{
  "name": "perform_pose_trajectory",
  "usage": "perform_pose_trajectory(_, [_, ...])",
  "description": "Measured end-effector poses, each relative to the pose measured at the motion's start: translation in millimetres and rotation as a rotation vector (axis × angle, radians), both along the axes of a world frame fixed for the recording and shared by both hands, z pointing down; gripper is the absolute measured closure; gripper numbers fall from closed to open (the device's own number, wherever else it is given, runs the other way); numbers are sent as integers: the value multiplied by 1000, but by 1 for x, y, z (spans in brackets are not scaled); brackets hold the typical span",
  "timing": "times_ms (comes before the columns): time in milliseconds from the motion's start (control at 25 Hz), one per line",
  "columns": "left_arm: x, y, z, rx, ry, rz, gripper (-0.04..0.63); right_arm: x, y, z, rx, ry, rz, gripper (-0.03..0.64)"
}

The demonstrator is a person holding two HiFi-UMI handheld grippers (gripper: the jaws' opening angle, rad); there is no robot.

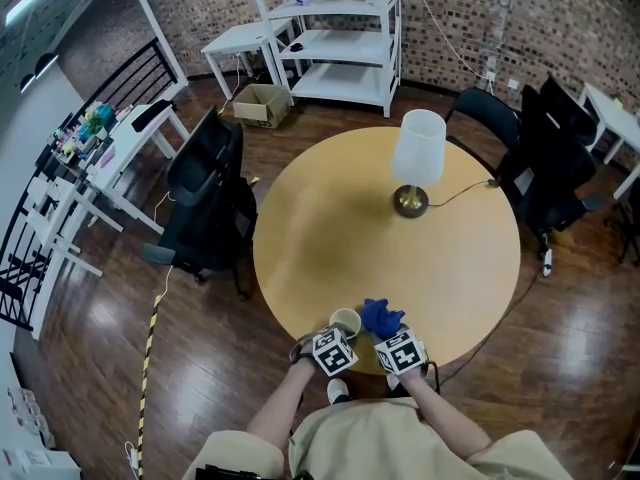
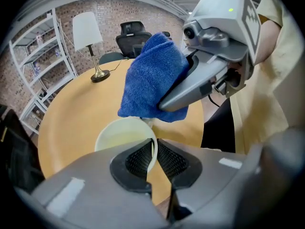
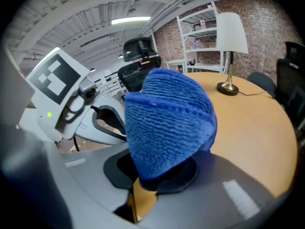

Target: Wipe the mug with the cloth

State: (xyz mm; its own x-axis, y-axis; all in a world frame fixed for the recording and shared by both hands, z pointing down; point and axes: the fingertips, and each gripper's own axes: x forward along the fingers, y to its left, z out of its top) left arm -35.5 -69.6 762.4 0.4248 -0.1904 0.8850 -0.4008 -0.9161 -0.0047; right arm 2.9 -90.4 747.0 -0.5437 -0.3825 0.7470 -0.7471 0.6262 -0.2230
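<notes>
A pale yellow mug (image 1: 345, 321) stands at the near edge of the round wooden table (image 1: 330, 228). My left gripper (image 2: 153, 150) is shut on the mug (image 2: 121, 133), its pads pinching the near rim wall. Just right of the mug is a blue cloth (image 1: 381, 316), bunched up and held by my right gripper (image 1: 396, 342). In the left gripper view the cloth (image 2: 152, 78) hangs over the mug's far rim. In the right gripper view the cloth (image 3: 167, 116) fills the jaws of the right gripper (image 3: 157, 171) and hides the mug.
A white-shaded lamp (image 1: 416, 163) stands on the table's far right, its cable running off the right edge. Black office chairs (image 1: 205, 203) flank the table on both sides. White shelving (image 1: 340, 38) and a cardboard box (image 1: 262, 105) stand by the brick wall.
</notes>
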Motion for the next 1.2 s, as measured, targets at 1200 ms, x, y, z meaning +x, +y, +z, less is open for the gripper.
perform_pose_trajectory(1200, [-1,-3,-5,-7,41,-33,572,20,-1,9,-84,-150,117,558])
